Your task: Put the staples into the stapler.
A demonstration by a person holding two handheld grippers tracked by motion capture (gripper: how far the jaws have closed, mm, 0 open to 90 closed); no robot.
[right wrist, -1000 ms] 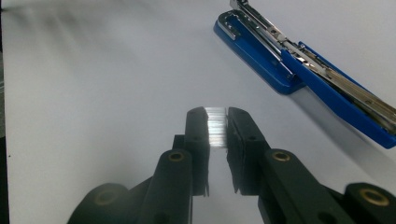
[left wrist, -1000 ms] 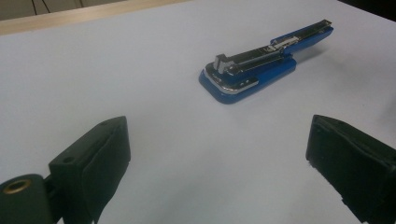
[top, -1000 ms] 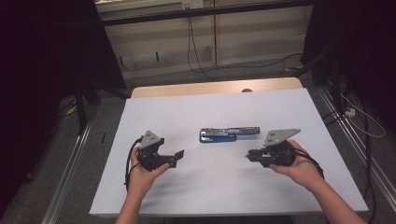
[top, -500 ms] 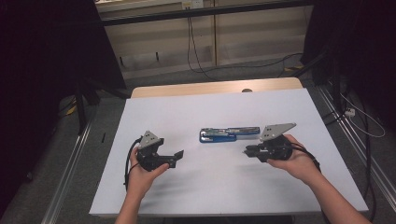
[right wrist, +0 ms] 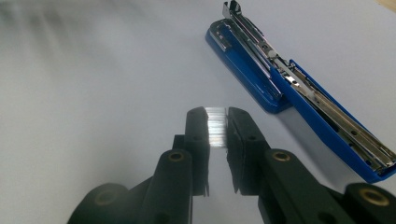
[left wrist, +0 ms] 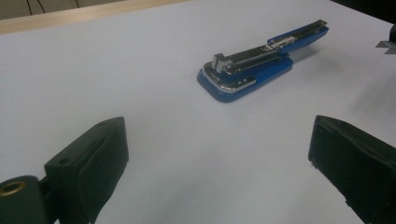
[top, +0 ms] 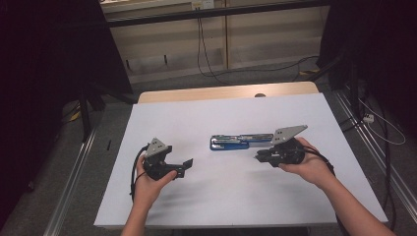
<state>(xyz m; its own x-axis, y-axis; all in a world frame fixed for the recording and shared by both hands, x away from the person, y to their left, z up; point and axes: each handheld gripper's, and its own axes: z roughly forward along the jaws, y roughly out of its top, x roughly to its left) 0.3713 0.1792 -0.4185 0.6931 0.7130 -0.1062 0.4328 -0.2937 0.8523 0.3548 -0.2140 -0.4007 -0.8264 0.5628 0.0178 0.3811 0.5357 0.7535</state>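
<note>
A blue stapler (top: pixel 241 141) lies swung open flat at the middle of the white table top (top: pixel 221 113); its metal staple channel faces up (right wrist: pixel 280 79). My right gripper (right wrist: pixel 216 116) is shut on a short silver strip of staples (right wrist: pixel 216 127), pinched between the pads just short of the stapler. In the high view that right gripper (top: pixel 257 157) sits to the right of and nearer than the stapler, pointing left. My left gripper (top: pixel 186 167) rests at the left, open, its jaws wide apart (left wrist: pixel 219 154) with nothing between them, aimed at the stapler (left wrist: pixel 252 70).
A strip of bare wood (top: pixel 226 92) shows along the table's far edge. Beyond it are a wall, cables (top: pixel 206 54) on the floor and dark stands at either side. Metal rails (top: pixel 74 191) run beside the table.
My right gripper with the staple strip has edged slightly farther up the table, closer to the stapler's level. The left gripper and the stapler have stayed put.
</note>
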